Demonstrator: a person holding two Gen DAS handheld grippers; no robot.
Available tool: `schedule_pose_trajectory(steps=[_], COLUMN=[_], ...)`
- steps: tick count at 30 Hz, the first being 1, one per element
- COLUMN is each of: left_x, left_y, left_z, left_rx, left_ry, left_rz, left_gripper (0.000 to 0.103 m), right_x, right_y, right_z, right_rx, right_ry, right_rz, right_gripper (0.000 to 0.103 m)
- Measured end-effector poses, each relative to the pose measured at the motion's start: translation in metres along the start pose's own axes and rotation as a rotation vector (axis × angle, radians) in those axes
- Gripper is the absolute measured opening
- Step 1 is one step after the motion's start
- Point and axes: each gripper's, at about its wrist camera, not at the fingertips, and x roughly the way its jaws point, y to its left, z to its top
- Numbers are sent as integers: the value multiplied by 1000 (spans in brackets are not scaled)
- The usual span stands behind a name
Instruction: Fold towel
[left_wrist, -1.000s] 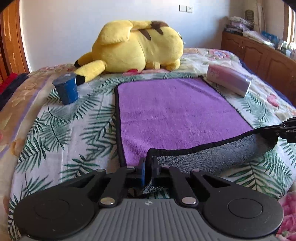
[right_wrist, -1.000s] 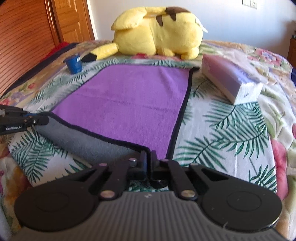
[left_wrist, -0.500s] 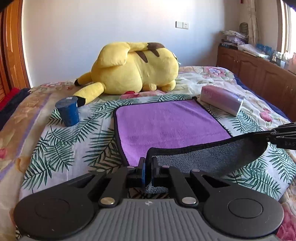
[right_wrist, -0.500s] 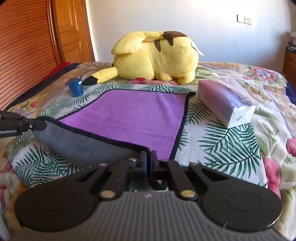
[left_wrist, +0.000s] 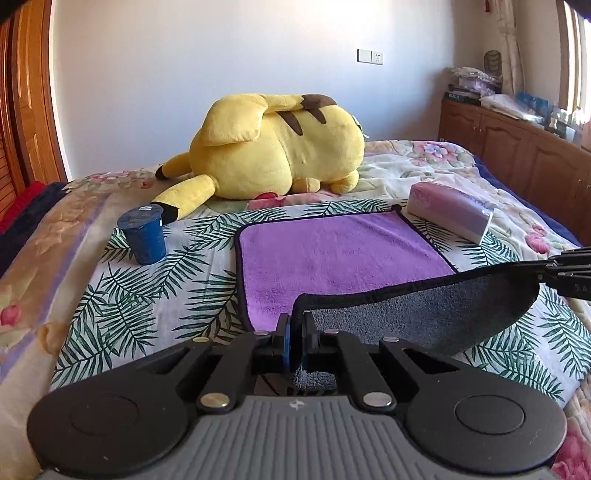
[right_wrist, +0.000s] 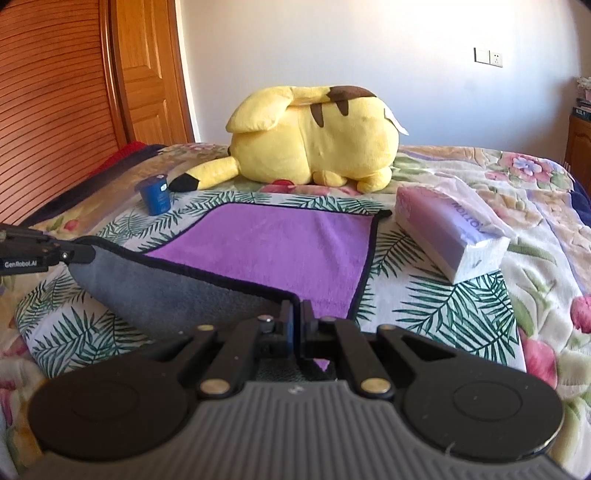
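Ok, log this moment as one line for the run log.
left gripper: shut on towel corner | right gripper: shut on other near corner | purple towel with grey underside: near edge lifted off bed

Both wrist views low, facing plush toy (left_wrist: 280, 147); share towel (right_wrist: 280, 251).

Black left tool (left_wrist: 295, 338) with round discs, silver screws, ribbed grey base.

towel (left_wrist: 340, 251) on the bed (left_wrist: 74, 280), cup (left_wrist: 143, 235) to its left, tissue pack (left_wrist: 450, 214) right, plush toy (left_wrist: 273, 147) behind
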Motion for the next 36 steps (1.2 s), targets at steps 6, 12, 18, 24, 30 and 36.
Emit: schedule_pose_trajectory(steps=[6, 12, 18, 24, 30, 36], left_x=[1, 2, 4, 6, 8, 13], left_y=[-1, -4, -5, -7, -7, -7], left_z=[6, 13, 17, 20, 22, 26], left_rx=[9, 35, 53, 63, 73, 88], left_ry=[-5, -15, -17, -21, -28, -29], left_rz=[2, 5, 10, 12, 15, 20], left_gripper=[6, 6, 6, 6, 6, 6], right_x=[6, 10, 14, 15, 18, 21], right_y=[-2, -4, -5, -5, -6, -5], right_z=[-1, 2, 3, 5, 8, 12], right_rx=[-9, -18, -30, -40, -49, -62], right_ry=[8, 2, 0, -7, -14, -24], right_rz=[-3, -9, -11, -10, -12, -12], right_gripper=[4, 4, 4, 4, 4, 4])
